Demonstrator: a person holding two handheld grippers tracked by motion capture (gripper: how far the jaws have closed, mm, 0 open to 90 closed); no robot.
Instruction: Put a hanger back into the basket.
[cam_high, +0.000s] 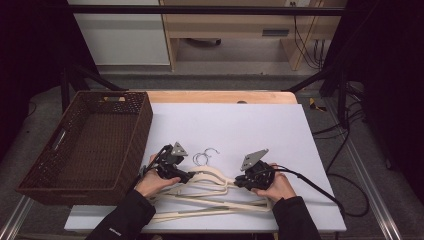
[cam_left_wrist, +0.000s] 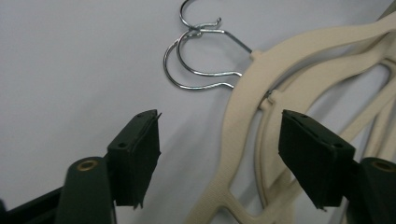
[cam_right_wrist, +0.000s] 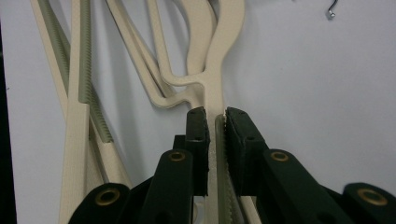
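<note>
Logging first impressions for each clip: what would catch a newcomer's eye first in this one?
A tangle of cream hangers lies at the near edge of the white table, their wire hooks overlapping. The right gripper is clamped on one hanger's arm, while the left gripper straddles another hanger's shoulder, its pads not touching it. A dark woven basket sits empty at the table's left.

A pale lavender sheet (cam_high: 240, 125) covered a light wooden table (cam_high: 220, 96). Beyond stood a white cabinet (cam_high: 127, 40) and a light wooden desk (cam_high: 235, 25) on grey floor (cam_high: 200, 80), with dark curtains flanking.
</note>
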